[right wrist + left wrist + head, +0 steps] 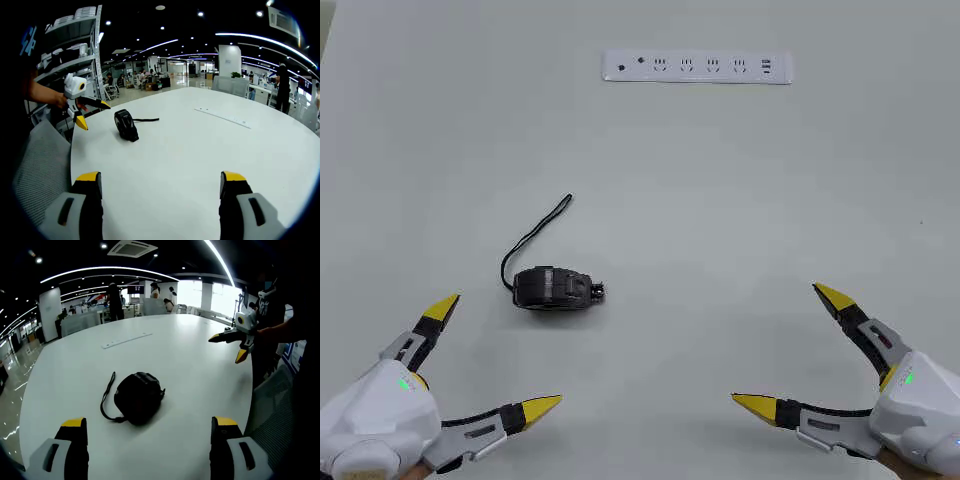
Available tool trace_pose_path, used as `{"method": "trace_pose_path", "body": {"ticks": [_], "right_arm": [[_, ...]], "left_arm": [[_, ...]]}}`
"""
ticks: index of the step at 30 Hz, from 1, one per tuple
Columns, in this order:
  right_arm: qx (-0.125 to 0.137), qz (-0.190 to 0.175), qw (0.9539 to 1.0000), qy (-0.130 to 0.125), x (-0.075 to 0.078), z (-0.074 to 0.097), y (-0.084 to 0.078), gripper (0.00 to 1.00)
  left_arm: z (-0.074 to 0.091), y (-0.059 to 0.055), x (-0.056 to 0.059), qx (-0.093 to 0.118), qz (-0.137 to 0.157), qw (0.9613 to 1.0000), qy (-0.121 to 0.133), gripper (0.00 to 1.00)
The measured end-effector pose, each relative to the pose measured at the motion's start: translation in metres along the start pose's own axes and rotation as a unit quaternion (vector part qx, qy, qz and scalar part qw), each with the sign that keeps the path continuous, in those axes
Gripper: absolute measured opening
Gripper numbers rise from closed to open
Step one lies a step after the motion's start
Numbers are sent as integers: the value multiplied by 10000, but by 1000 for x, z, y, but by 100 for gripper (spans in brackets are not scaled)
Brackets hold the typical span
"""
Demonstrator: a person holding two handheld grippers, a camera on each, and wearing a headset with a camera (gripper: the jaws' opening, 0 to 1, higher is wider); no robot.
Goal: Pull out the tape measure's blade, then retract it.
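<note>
While both tongs hang spread and empty, we see the tape measure (556, 290) on the table (720, 200) just ahead of the left tongs (496, 355) — well apart from the right tongs (786, 346) — long axis crosswise, blade end (599, 291) seemingly toward the right tongs, strap (535, 235) trailing away.

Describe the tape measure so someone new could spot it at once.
On the white table, look nearer the person than the long white power strip, leftward. The tape measure is the small black case there, unlike the flat white strip, trailing a thin black cord.
</note>
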State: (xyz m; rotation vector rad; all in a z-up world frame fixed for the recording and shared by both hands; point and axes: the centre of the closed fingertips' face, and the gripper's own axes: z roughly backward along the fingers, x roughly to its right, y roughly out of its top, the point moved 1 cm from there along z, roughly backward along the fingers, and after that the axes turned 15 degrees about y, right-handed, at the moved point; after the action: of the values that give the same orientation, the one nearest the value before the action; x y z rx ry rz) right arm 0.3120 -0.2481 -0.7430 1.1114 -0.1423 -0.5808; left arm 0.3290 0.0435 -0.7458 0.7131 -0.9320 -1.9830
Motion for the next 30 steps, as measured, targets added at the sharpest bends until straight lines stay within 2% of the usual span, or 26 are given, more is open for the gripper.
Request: {"method": "trace_pose_path", "body": {"ticks": [7, 13, 30], "right_arm": [[58, -76, 10000, 0, -7, -2, -4, 100], [47, -125, 9999, 54, -11, -7, -10, 100], [21, -185, 9998, 94, -11, -9, -16, 100]], "left_arm": [[2, 0, 2, -16, 70, 10000, -35, 100], [2, 8, 1, 101, 91, 9999, -39, 100], [3, 13, 3, 233, 114, 9996, -144, 100]]}}
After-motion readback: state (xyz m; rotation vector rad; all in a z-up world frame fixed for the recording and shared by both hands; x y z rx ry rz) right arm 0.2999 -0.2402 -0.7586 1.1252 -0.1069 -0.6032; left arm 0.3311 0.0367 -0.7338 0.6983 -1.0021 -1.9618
